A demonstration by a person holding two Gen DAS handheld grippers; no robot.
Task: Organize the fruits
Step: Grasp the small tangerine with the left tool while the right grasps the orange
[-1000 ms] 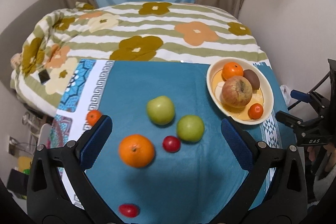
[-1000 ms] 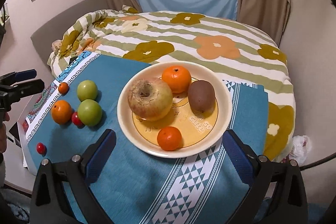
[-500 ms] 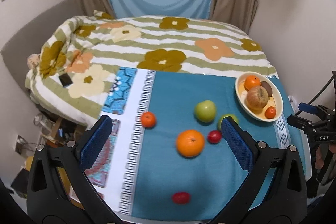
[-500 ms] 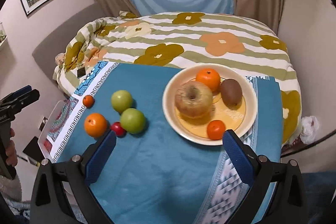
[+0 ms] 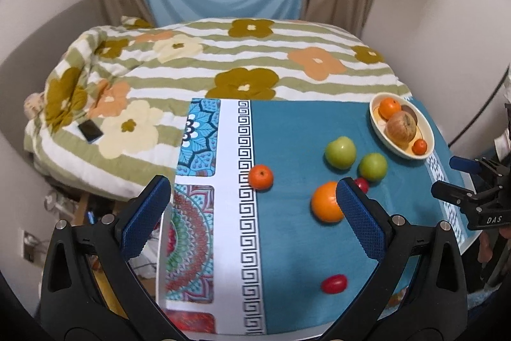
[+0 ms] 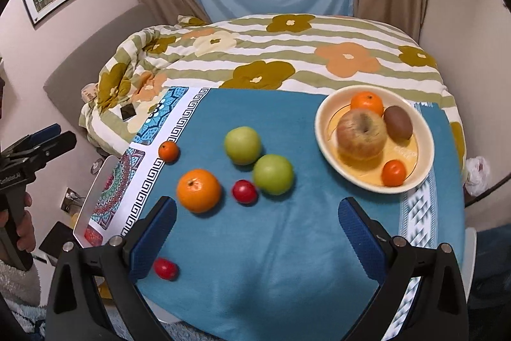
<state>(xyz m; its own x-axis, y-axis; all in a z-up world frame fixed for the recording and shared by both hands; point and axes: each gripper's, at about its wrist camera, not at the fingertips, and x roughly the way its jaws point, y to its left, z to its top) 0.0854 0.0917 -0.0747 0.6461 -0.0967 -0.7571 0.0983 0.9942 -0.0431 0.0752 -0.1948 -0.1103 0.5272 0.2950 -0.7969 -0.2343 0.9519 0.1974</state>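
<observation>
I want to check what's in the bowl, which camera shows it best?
The right wrist view: the bowl sits close, with apple, kiwi and two oranges clear. In the left wrist view the bowl is small, and the kiwi mostly hidden.

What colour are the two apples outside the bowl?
Green; clearest in the right wrist view.

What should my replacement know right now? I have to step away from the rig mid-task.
Left gripper: open, empty, above the table's left side.
Right gripper: open, empty, above the blue cloth.
Bowl, far right, holds a big apple, a kiwi, a mandarin and a smaller mandarin.
Done: those four.
Left, all loose on the cloth: two green apples, an orange, a small mandarin on the cloth's border, a red fruit beside the nearer green apple, and another red fruit near the front edge.
</observation>
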